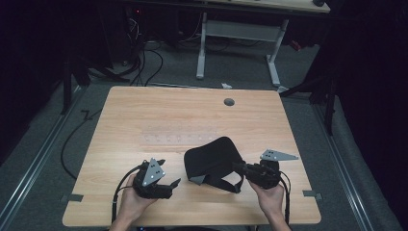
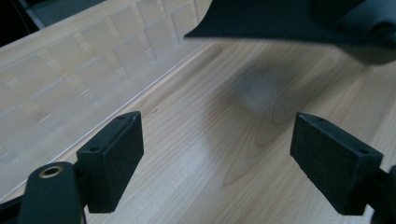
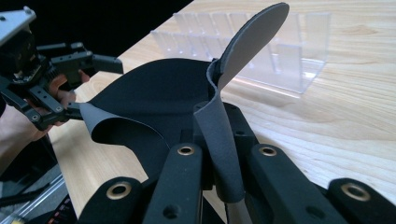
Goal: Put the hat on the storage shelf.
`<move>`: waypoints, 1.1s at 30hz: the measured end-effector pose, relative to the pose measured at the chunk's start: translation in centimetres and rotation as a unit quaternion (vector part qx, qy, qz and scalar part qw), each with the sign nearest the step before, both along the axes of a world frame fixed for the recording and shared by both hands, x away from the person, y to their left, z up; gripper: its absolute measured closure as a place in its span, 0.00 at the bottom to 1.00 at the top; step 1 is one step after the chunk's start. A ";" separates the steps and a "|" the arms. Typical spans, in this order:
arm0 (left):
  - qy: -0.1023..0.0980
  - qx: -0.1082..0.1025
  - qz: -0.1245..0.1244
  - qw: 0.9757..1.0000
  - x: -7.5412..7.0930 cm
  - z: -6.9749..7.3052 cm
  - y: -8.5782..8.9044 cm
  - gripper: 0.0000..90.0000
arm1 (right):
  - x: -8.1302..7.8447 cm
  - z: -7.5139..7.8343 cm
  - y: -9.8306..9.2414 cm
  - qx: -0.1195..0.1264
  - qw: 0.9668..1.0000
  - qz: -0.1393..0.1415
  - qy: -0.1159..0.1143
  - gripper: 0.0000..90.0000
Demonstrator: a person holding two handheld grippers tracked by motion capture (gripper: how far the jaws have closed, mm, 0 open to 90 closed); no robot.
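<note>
right gripper [image 3: 219, 154]: jaws pinched tight on a thin flap of the black mask [image 1: 211, 161], at the mask's near-right edge; the rest hangs off to its left, partly lifted off the bench [image 1: 144, 120].
left gripper [image 2: 217, 158]: jaws wide apart, nothing between them; mask edge sits ahead and above, not touching.
mask: soft foam-like sheet, matte black outside, grey on the flap face; curved, floppy, with straps [image 1: 230, 182] dangling near our right gripper.
tray [image 3: 261, 51]: clear rigid plastic, row of slots, beyond the mask from both grippers.
risk 1: our grip is on one thin flap only, so we judge it could slide out if the mask's weight swings.
risk 2: the sheet folds under its own weight; our left gripper could close on air or a crease instead of the edge.
risk 3: loose straps could snag a jaw or a cable.
risk 4: a dragged mask could nudge the tray.
</note>
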State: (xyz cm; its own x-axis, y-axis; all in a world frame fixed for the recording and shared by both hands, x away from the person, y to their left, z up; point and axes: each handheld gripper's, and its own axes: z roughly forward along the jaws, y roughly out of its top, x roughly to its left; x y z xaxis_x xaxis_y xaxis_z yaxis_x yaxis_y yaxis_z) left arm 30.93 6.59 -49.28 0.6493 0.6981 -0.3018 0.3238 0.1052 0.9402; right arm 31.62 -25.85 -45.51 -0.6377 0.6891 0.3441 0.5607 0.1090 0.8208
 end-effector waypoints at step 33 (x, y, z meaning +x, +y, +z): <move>-0.015 0.022 -0.038 0.999 -1.2 -0.2 -1.6 0.36 | 1.0 -0.5 3.6 -0.016 0.998 0.057 0.037 0.96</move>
